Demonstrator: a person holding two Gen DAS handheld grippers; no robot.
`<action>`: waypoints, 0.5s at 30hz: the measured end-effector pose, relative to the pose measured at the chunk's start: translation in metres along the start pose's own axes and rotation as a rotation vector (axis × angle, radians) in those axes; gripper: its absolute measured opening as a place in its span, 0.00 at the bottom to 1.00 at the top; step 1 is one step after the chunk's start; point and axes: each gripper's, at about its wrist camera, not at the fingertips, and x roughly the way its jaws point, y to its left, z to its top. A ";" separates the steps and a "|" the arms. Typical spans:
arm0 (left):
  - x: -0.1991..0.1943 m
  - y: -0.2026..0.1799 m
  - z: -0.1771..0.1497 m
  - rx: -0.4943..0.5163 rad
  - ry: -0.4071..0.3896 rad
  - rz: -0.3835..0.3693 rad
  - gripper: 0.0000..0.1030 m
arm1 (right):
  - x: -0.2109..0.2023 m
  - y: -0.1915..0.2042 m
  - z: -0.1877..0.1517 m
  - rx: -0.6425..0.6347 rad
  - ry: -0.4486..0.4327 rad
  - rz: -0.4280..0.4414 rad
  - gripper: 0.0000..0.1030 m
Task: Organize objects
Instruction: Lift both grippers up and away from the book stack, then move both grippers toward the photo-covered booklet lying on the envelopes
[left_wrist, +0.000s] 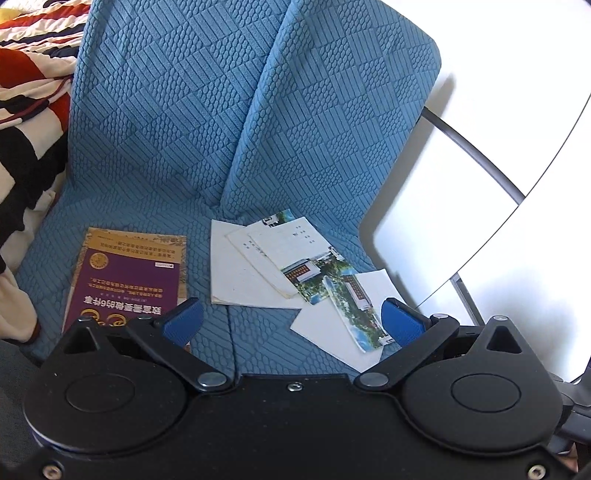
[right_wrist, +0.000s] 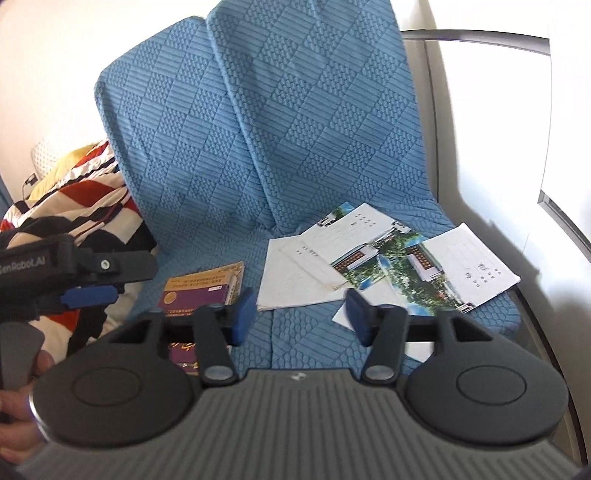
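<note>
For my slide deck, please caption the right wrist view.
Open right gripper above blue sofa cover, purple book and scattered papers.

A: Sofa cover: mid-blue, quilted; squares of stripes are alternated with squares of pebbled ovals.

B: Noted. Booklet: purple cover, ochre-gold border, gold emblem, pale lettering.

A: Loose papers: off-white, one sheet plain, others marked with small dark characters. Postcards: white backs with dark print; picture sides are printed in green foliage, blue sky, white building with a red-brown panel.

B: Blanket at the side: bands of red, black, white, a touch of yellow.

A: Left gripper: black body, blue pads. Right gripper: dark grey, ribbed grey plate, blue pads.

B: Wall: white.
</note>
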 end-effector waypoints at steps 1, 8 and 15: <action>0.002 -0.002 0.000 0.004 0.003 0.001 0.99 | -0.001 -0.003 0.000 0.004 -0.006 -0.005 0.71; 0.017 -0.024 -0.002 0.038 0.025 -0.017 0.99 | -0.003 -0.028 0.001 0.034 -0.004 -0.048 0.83; 0.031 -0.053 0.000 0.088 0.035 -0.042 0.99 | -0.006 -0.056 0.001 0.077 -0.015 -0.075 0.83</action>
